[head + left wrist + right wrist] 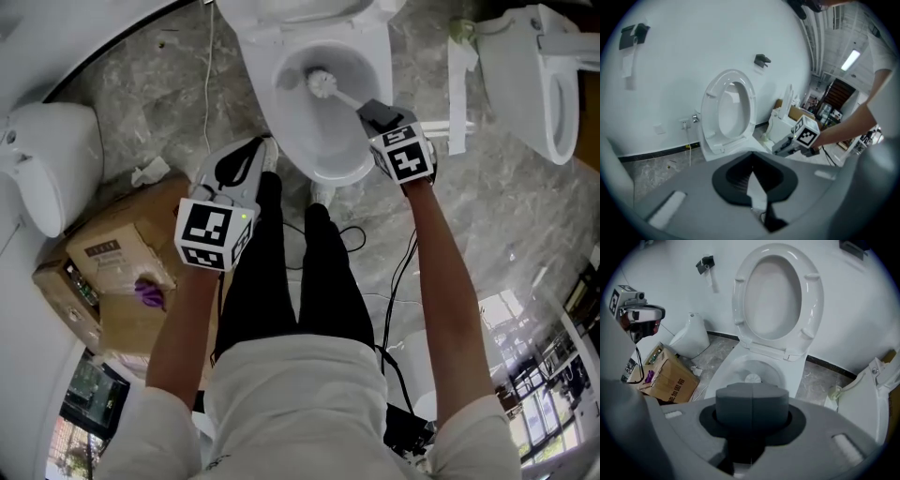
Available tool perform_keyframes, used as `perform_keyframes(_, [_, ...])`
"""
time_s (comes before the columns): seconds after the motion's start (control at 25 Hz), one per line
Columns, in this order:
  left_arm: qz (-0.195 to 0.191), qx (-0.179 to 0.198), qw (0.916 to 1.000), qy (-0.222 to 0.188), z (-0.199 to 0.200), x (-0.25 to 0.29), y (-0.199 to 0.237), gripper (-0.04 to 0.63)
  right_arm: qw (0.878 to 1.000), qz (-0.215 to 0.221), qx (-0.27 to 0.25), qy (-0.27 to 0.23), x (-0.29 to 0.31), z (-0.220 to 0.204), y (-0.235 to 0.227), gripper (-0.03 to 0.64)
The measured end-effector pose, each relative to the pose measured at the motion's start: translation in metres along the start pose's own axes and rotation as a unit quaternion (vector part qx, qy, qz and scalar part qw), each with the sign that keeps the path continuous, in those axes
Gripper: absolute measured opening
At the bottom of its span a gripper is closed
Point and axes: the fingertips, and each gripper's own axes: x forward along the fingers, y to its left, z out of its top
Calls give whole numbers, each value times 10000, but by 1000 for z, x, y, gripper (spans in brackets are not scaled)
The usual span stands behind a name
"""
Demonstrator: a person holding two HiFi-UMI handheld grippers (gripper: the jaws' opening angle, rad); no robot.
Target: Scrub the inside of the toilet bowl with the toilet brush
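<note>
Clamping the toilet brush (pixel 323 83) handle, right gripper (pixel 371 112) is holding bristles inside toilet bowl (pixel 339 172); left gripper (pixel 246 167) is hanging at bowl's 8 o'clock, jaws seemingly together, empty.

The toilet bowl (pixel 379 58) stands directly in front of the person, with its seat (pixel 812 301) raised upright behind it. The head of the toilet brush (pixel 322 82) sits inside the bowl. Its handle runs back and to the right into the right gripper (pixel 373 112), which is above the bowl's front right rim. The left gripper (pixel 255 155) is just left of the bowl's front. A cardboard box (pixel 112 267) lies on the floor (pixel 525 216) to the left, with a second toilet (pixel 56 159) behind it. A third toilet (pixel 525 75) stands right of the bowl. Cables (pixel 405 267) lie on the floor right of the person's legs (pixel 281 272).
</note>
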Motion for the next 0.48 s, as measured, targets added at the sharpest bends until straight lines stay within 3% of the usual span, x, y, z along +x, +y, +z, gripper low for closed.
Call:
perform_keyframes(0.36, [119,16,9999,-109,30,-52,-45,-6,9970,238,461,-575,-121,-26,19,144])
perform_keyframes(0.48, [156,-15,9997,-180,38,-75,-62,-6,9966,220,363,-709,-163,-30,31,144])
